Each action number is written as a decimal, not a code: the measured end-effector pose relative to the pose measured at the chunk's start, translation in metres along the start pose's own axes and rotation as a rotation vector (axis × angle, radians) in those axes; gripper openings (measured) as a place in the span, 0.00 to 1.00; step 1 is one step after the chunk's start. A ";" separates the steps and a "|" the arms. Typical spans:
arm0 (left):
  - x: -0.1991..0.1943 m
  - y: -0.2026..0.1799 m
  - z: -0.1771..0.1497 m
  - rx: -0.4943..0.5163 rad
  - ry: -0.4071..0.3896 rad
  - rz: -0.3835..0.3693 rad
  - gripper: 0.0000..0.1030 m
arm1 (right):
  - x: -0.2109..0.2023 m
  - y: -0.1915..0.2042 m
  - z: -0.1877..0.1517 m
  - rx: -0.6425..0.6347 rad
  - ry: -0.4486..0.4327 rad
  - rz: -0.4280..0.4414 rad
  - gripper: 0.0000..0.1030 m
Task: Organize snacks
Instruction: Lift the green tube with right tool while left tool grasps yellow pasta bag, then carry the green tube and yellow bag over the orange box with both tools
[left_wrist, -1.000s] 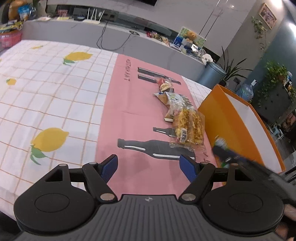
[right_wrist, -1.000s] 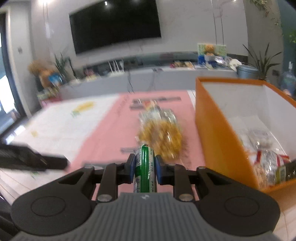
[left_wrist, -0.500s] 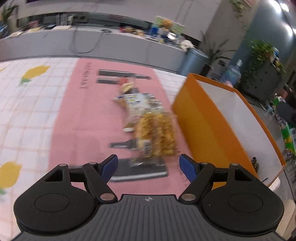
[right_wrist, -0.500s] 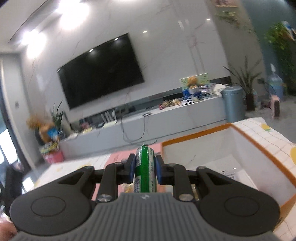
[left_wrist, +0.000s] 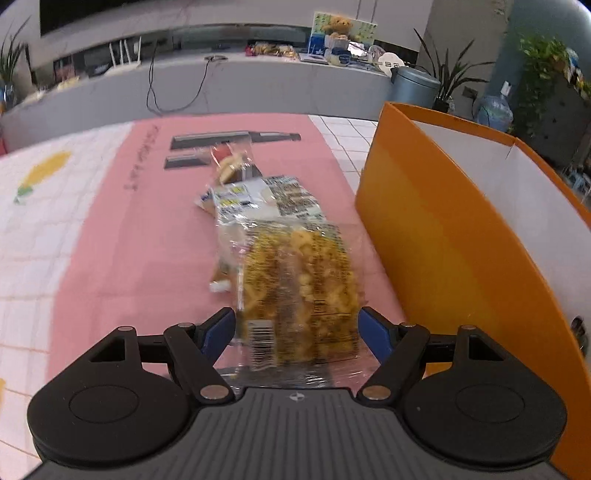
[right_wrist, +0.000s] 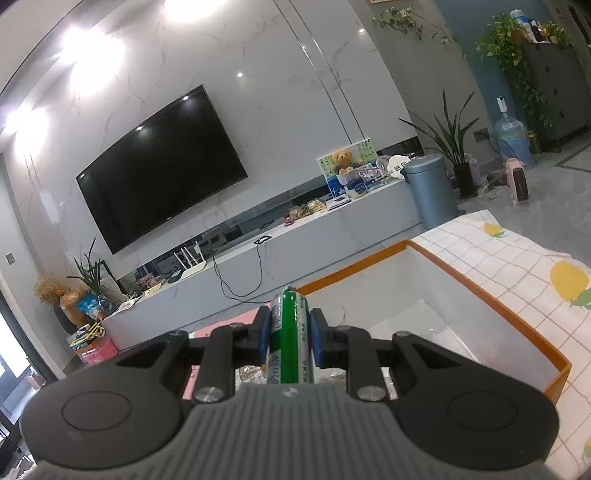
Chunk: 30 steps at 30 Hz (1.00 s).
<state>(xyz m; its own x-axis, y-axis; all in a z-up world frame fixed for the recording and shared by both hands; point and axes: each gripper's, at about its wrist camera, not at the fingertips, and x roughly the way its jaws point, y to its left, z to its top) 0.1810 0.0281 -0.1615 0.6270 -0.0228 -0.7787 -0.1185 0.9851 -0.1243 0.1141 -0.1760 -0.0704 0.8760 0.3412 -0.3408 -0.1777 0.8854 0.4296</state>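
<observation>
left tongs (left_wrist: 296, 330) spread around a blurred, probably corn-snack, packet (left_wrist: 301, 291); right tongs (right_wrist: 287, 334) pinch 1 green tube (right_wrist: 290, 332) above the orange box (right_wrist: 491, 299).

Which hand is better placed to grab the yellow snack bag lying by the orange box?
Left. The left gripper is open with the yellow snack bag between its fingers, while the right gripper already holds a green packet.

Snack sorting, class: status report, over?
Left gripper open, straddling yellow snack bag. Right gripper shut on green packet above orange box. Nothing blocking.
</observation>
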 end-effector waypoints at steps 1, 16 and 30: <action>0.002 -0.002 0.001 -0.008 0.004 0.020 0.87 | 0.000 0.000 0.000 0.003 0.003 -0.001 0.20; 0.001 0.012 -0.007 -0.099 -0.015 -0.015 0.75 | 0.014 0.000 -0.002 -0.039 0.048 -0.061 0.20; -0.107 0.055 -0.040 -0.222 -0.164 -0.201 0.75 | 0.008 0.004 -0.012 -0.057 0.068 -0.050 0.20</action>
<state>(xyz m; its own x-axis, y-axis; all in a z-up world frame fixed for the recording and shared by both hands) 0.0769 0.0782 -0.1097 0.7680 -0.1671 -0.6183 -0.1337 0.9022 -0.4100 0.1147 -0.1654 -0.0817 0.8522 0.3153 -0.4176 -0.1618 0.9177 0.3628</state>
